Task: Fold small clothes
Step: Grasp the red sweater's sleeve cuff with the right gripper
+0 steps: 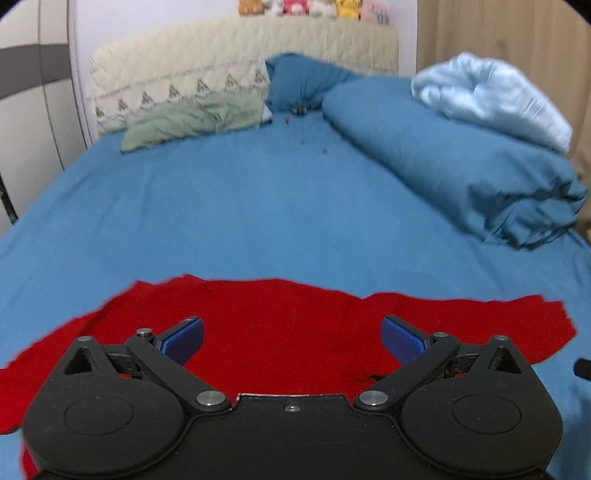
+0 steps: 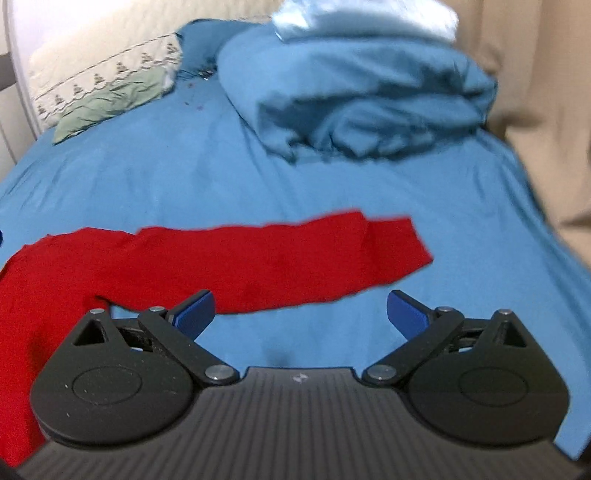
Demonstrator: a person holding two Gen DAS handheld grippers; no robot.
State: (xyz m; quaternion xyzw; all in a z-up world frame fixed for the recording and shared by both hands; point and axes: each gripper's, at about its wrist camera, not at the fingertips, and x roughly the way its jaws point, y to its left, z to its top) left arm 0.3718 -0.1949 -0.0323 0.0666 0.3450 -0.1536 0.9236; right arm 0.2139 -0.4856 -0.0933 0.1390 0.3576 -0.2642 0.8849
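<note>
A red garment [image 1: 288, 317] lies spread flat on the blue bed sheet [image 1: 258, 206]. My left gripper [image 1: 291, 341] is open and empty, hovering over the garment's middle. In the right wrist view the red garment [image 2: 258, 258] stretches from the left edge to a sleeve end at the right. My right gripper [image 2: 299, 314] is open and empty, above bare sheet [image 2: 443, 206] just in front of the garment's near edge.
A rolled blue duvet [image 1: 461, 158] with a pale blue blanket [image 1: 491, 92] on top lies at the far right. A cream pillow [image 1: 177, 88] and a green cloth [image 1: 192, 118] sit at the headboard. Plush toys [image 1: 314, 7] line the top. A beige curtain [image 2: 546, 110] hangs right.
</note>
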